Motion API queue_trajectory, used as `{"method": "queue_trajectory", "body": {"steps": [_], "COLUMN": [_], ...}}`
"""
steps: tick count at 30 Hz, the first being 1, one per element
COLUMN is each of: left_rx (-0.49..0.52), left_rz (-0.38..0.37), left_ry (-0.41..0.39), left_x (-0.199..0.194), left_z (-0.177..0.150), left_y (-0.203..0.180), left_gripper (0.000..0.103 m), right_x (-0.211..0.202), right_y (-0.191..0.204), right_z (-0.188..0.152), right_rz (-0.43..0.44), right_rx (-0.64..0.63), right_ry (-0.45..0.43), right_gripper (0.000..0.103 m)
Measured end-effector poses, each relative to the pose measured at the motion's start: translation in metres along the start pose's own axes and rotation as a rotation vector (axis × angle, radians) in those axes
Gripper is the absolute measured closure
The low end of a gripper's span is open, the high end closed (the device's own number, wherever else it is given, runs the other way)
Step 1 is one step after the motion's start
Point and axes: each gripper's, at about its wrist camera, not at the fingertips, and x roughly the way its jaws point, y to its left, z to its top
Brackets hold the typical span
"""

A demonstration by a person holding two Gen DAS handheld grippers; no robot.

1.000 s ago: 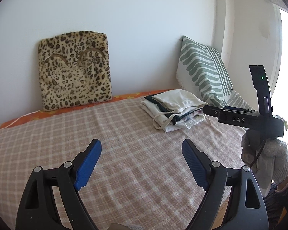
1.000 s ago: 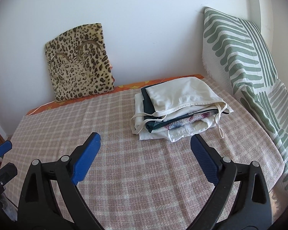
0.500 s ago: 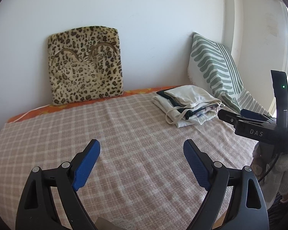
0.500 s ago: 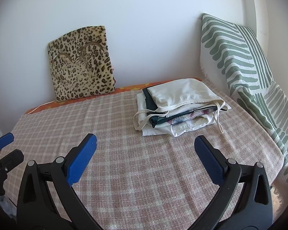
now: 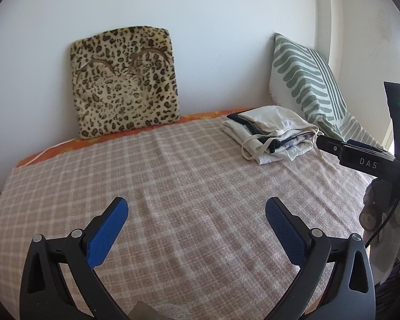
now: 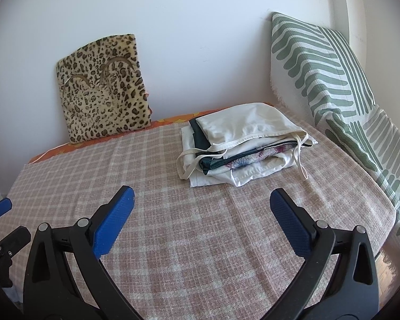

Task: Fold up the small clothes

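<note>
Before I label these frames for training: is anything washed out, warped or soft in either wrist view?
Left wrist view: the window strip at the right edge is blown out white; fisheye bends the checked blanket into a curve. Right wrist view: even daylight, the pile of clothes sharp, the green striped pillow bowed by the lens; corners vignette black in both.

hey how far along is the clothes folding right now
Done: a stack of folded clothes sits on the blanket near the striped pillow. In hand: nothing; the left tool and right tool are both open and empty. Left: no unfolded clothes are in view, so it may be finished.
</note>
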Motion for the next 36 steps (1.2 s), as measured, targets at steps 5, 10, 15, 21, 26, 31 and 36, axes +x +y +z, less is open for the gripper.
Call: {"method": "queue_trajectory", "body": {"steps": [5,10,15,21,26,31,36], "left_rx": [0.01,0.024,0.031,0.028,0.031,0.032,0.033], "left_rz": [-0.001,0.002,0.003,0.005,0.007,0.006,0.008], "left_ry": [0.007,0.004,0.005,0.005,0.004,0.003,0.004], "left_x": [0.0006,0.0,0.0001,-0.0001,-0.0001,-0.0001,0.0], "left_z": [-0.001,-0.0022,-0.0024,-0.0026,-0.0029,-0.0028,-0.0029], "left_y": [-0.0003,-0.001,-0.0014,-0.0025,-0.0021,-0.0023,-0.003], "left_gripper": [0.001,0.001,0.001,0.001,0.001,0.001,0.001], "right_x": [-0.001,-0.0008,0.0004,-0.0011,-0.0015,-0.0017,-0.0034], "right_y": [0.0011,0.0014,0.0012,0.0023,0.0025,0.0032,0.0062], "right_z": [-0.0006,-0.0011,-0.0005,-0.0005,-0.0002,0.0011,0.0006], "right_rz": [-0.001,-0.002,-0.002,-0.003,-0.003,0.003,0.003], "right_rx": [-0.001,0.001,-0.001,-0.003,-0.003,-0.002,-0.008], "right_ry": [0.0,0.001,-0.001,-0.001,-0.002,-0.007,-0.009], "right_gripper": [0.0,0.0,0.0,0.0,0.0,0.0,0.0]}}
